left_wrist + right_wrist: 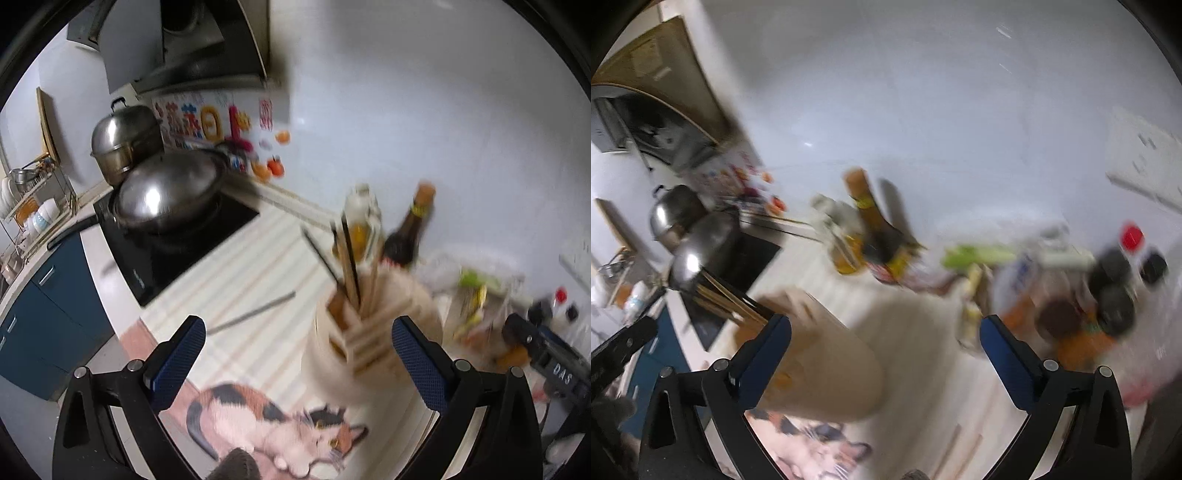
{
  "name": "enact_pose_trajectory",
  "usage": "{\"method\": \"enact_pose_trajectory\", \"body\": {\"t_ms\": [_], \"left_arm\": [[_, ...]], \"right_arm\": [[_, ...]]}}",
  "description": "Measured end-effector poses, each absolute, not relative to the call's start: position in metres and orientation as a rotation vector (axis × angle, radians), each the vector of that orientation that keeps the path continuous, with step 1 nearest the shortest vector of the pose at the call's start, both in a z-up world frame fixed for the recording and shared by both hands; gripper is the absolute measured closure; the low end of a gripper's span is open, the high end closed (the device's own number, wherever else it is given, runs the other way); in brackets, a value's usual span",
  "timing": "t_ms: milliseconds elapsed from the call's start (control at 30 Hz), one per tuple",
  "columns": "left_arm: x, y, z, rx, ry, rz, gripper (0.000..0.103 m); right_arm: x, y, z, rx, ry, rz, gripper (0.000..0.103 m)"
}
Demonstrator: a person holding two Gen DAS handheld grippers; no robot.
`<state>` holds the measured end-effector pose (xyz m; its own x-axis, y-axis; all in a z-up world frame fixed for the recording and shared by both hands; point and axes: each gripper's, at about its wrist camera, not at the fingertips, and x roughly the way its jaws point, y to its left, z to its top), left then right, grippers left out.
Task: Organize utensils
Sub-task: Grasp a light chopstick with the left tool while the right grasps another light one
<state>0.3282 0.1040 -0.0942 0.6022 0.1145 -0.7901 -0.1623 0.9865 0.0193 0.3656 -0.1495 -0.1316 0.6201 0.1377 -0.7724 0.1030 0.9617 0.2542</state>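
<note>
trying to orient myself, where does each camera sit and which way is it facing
Left wrist: on the left gripper, open, looking down at the striped counter, beige utensil holder and steel wok.
Right wrist: on the right gripper, open, looking down over the same holder toward blurred clutter.
Shared: holder, dark brown sauce bottle, wok.

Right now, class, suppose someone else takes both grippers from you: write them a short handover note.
Left gripper: open, holding nothing.
Right gripper: open, holding nothing.
The cream utensil holder stands on the striped mat, already holding several chopsticks. It sits ahead of the left gripper and just left of the right gripper.
One loose chopstick lies on the mat left of the holder.
Done: most chopsticks are in.
Left: probably pick up the loose one and drop it in. Both views are blurred, so check for others.
</note>
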Motion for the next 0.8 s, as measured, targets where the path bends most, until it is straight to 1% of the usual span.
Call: {"method": "enact_pose_trajectory", "body": {"t_ms": [333, 367, 400, 433, 467, 500, 567, 600, 700, 767, 800], "left_arm": [[0.288, 0.052, -0.211, 0.063, 1.136, 0.071, 0.000], [0.285, 0.046, -0.223, 0.076, 1.157, 0.065, 0.000], [0.284, 0.042, -0.231, 0.084, 1.172, 0.059, 0.000], [0.282, 0.038, -0.241, 0.091, 1.190, 0.052, 0.000], [0.281, 0.033, -0.252, 0.101, 1.213, 0.044, 0.000], [0.280, 0.031, -0.258, 0.107, 1.224, 0.043, 0.000], [0.279, 0.025, -0.274, 0.128, 1.252, 0.033, 0.000], [0.278, 0.023, -0.278, 0.137, 1.263, 0.031, 0.000], [0.278, 0.016, -0.296, 0.168, 1.291, 0.021, 0.000], [0.279, 0.011, -0.305, 0.186, 1.306, 0.011, 0.000], [0.279, 0.009, -0.307, 0.192, 1.310, 0.008, 0.000]], "right_arm": [[0.301, -0.176, -0.220, 0.340, 1.127, -0.104, 0.001], [0.295, -0.178, -0.231, 0.355, 1.155, -0.110, 0.006], [0.290, -0.179, -0.243, 0.370, 1.189, -0.118, 0.018], [0.286, -0.180, -0.253, 0.380, 1.218, -0.123, 0.025], [0.283, -0.180, -0.266, 0.385, 1.256, -0.130, 0.037], [0.280, -0.179, -0.277, 0.393, 1.285, -0.133, 0.045], [0.275, -0.177, -0.298, 0.410, 1.332, -0.138, 0.049], [0.273, -0.176, -0.311, 0.418, 1.361, -0.140, 0.054], [0.271, -0.170, -0.333, 0.423, 1.413, -0.157, 0.061], [0.271, -0.167, -0.346, 0.416, 1.444, -0.178, 0.062], [0.270, -0.167, -0.350, 0.422, 1.453, -0.187, 0.066]]}}
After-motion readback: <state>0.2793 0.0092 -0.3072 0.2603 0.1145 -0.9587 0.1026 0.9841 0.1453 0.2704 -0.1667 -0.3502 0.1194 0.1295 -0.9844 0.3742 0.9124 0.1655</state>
